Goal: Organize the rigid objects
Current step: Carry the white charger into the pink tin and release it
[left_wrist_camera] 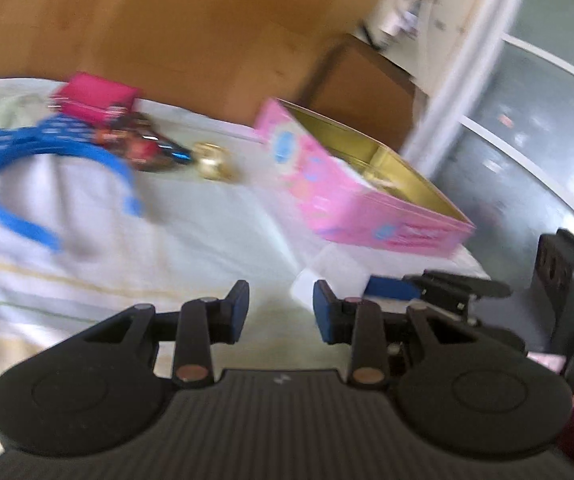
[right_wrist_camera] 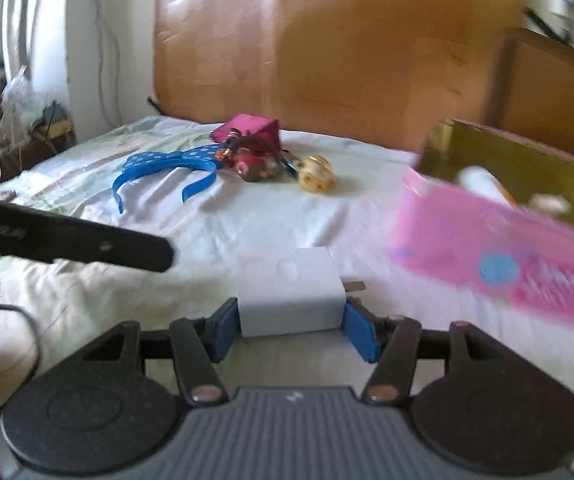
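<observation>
Two grippers work over a bed sheet point(right_wrist_camera: 167, 280). The right gripper point(right_wrist_camera: 293, 330) has its jaws closed against the sides of a white charger block point(right_wrist_camera: 291, 296), which sits low over the sheet just in front of an open pink tin point(right_wrist_camera: 499, 260). The left gripper point(left_wrist_camera: 281, 314) hangs beside it with jaws narrowly apart and nothing between them. Farther back lie a blue dotted headband point(right_wrist_camera: 167, 168), a magenta box point(right_wrist_camera: 253, 128) and a gold ball point(right_wrist_camera: 317, 174), close together.
</observation>
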`<state>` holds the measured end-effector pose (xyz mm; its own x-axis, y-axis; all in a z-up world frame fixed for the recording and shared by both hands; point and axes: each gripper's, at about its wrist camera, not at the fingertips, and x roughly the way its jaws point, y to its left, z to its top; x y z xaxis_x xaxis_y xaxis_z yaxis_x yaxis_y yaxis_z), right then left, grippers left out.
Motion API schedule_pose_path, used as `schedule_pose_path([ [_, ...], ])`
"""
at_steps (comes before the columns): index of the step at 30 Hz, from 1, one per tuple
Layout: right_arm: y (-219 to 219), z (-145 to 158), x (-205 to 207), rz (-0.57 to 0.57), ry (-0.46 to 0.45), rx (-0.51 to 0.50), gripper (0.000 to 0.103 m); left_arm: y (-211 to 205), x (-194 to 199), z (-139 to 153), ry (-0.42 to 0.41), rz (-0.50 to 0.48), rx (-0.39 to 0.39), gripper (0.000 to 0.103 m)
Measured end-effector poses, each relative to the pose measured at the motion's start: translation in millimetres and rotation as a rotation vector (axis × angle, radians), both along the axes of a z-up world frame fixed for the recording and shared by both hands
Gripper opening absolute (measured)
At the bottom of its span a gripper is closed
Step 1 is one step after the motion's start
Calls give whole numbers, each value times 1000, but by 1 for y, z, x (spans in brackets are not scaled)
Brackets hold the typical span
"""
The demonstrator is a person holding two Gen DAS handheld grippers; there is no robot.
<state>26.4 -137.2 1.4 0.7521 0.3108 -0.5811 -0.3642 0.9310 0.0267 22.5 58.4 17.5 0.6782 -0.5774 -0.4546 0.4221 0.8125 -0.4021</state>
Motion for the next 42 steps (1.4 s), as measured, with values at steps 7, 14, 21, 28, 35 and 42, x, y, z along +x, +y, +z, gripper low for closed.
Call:
schedule_pose_path([
  [7,-18,5,-40,48,-40,102,75,-35,-7,1,24,-98,26,38],
  [14,-36,9,-31,126,-76,51,77,-38,-3,0,64,-108,19,38],
  [21,-20,1,0,230,-47,-64,73,-52,12,-4,74,-132,70,43],
  [28,-18,1,-1,205,-76,-16,68,-55,13,10,36,-133,82,43],
  [35,-49,42,5,82,-263,-11,68,-94,34,58,-146,-195,111,43],
  [42,-83,49,60,-26,-205,35,67,-137,88,62,-166,-199,150,43],
])
